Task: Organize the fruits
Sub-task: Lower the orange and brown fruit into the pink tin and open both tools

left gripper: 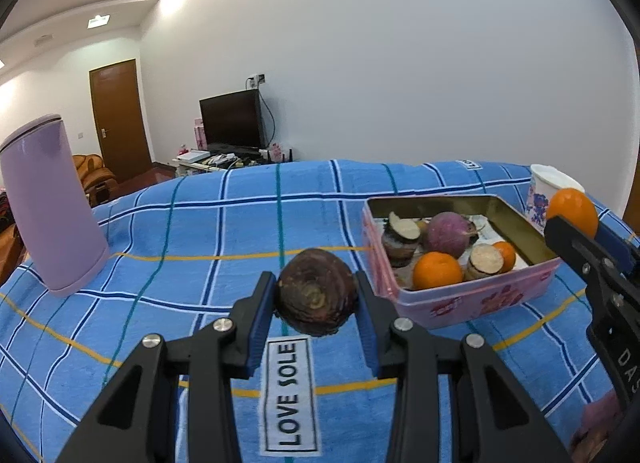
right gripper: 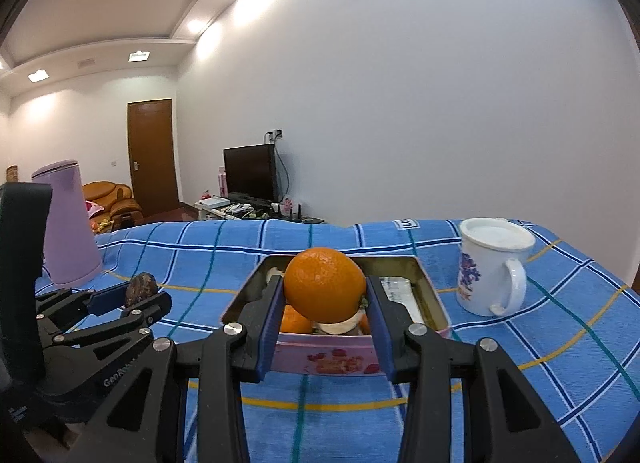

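Now each gripper grips fruit (orange (right gripper: 325, 283) right, above tin (right gripper: 428, 295)).

"LOVE SOLE" — cloth label (left gripper: 291, 394)

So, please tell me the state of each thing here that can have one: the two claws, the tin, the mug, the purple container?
Left claw: shut on the dark brown root, held above the cloth.
Right claw: shut on the orange, held over the tin.
Pink tin: open, partly filled with produce.
White mug: upright, lid on.
Purple container: upright, closed.
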Action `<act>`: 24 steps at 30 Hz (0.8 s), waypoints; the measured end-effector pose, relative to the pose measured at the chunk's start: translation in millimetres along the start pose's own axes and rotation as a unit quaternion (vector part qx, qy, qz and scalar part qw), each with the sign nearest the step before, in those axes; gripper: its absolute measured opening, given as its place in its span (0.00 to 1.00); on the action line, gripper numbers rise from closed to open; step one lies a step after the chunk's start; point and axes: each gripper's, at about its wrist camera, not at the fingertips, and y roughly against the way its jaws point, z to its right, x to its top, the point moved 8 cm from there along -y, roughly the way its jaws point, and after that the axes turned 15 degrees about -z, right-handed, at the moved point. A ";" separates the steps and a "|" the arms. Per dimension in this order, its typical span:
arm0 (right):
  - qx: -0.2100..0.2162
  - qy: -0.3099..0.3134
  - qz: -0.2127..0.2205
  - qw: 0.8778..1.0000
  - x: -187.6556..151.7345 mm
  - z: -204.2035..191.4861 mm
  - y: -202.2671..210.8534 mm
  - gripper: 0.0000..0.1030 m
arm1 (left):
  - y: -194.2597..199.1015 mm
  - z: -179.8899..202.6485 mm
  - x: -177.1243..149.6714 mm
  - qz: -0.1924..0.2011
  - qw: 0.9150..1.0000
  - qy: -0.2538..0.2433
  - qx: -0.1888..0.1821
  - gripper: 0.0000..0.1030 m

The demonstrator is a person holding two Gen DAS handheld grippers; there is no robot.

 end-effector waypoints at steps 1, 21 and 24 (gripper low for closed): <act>-0.002 -0.003 0.000 1.000 0.0 3.7 0.0 0.41 | 0.0 1.9 0.2 0.000 1.000 -0.002 -0.001 0.39; -0.027 -0.075 -0.034 0.996 3.5 74.9 -8.5 0.41 | 3.5 67.7 26.1 0.010 0.998 -0.044 -0.047 0.39; -0.029 -0.071 -0.036 0.996 11.5 78.5 -8.4 0.41 | 1.5 79.4 34.7 0.013 0.997 -0.046 -0.057 0.39</act>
